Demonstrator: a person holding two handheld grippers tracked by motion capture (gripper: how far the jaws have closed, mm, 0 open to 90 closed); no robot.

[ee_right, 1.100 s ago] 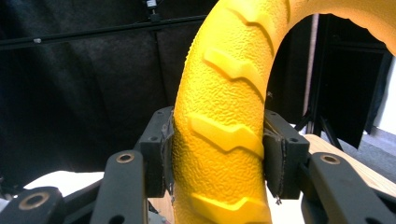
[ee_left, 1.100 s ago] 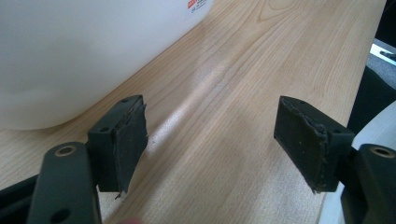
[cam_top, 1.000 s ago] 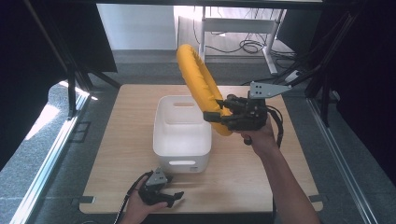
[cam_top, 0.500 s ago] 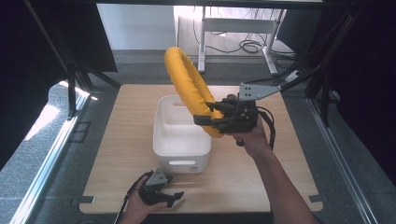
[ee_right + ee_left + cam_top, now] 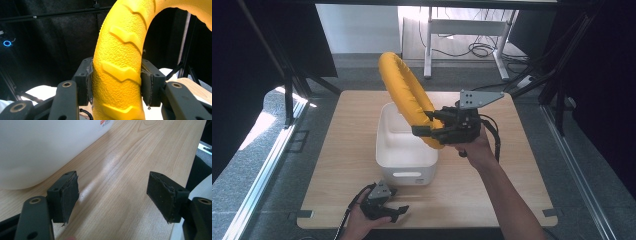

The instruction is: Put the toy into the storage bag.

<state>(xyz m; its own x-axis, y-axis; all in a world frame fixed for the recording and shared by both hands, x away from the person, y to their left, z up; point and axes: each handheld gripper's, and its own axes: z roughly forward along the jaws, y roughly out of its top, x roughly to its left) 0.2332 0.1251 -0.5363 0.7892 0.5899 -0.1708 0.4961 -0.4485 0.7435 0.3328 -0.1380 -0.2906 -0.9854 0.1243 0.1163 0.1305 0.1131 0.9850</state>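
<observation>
Lower arc of the yellow ring (image 5: 404, 95) behind the right gripper (image 5: 437, 129); top cropped in right gripper view.

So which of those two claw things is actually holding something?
The right gripper: its jaws clamp the yellow ring above the white bin. The left gripper rests open near the table's front edge.

The high view looks down on the table (image 5: 337, 165); both gripper views sit close, the left sharing its tabletop.
</observation>
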